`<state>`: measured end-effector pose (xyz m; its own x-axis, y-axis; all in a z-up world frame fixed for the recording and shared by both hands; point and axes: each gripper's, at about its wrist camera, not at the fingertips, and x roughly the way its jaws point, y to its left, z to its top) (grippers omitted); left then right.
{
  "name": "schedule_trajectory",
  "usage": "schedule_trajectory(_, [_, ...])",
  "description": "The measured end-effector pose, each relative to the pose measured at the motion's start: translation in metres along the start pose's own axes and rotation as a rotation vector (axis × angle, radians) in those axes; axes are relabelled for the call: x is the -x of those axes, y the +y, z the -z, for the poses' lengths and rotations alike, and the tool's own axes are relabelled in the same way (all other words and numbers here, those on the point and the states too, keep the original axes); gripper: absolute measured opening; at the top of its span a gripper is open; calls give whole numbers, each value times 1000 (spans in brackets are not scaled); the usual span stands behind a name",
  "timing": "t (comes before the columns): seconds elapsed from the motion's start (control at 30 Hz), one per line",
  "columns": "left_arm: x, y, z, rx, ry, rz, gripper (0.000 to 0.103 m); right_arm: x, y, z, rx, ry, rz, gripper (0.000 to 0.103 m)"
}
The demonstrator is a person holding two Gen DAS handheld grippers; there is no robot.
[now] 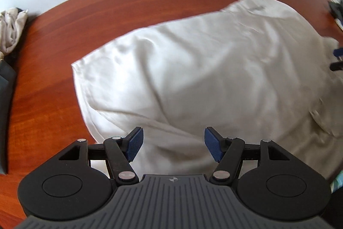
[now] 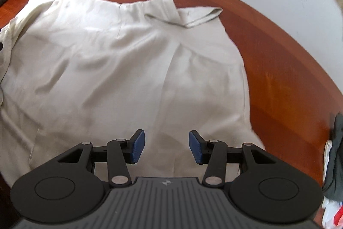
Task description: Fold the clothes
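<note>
**Pale shirt spread flat, both tongs apart above it**

A pale shirt (image 2: pixel 120 70) lies spread on the reddish wooden worktop (image 2: pixel 278 61), directly ahead of and beneath both tongs. Only the right wrist view shows the folded sleeve (image 2: pixel 199 16) lying at the far edge, ahead and slightly right of the right tongs (image 2: pixel 166 146). Only the left wrist view shows a crumpled light garment (image 1: pixel 10 29) far off to the left of the left tongs (image 1: pixel 173 144). Each pair of tongs hovers low over the near part of the cloth, pointing forward across it, blue pads (image 1: pixel 135 144) well apart and holding nothing.
</note>
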<state>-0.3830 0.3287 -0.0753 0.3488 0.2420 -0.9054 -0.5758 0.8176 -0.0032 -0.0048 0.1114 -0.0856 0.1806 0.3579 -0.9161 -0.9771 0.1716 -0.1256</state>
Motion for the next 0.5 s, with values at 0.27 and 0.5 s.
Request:
schedule_trajectory(0.27, [11, -51, 18, -81, 28, 90, 67, 12, 1, 36, -32, 10, -7, 53])
schedule_trajectory(0.5, [8, -81, 29, -145, 58, 105, 67, 20, -3, 53, -18, -1, -33, 55])
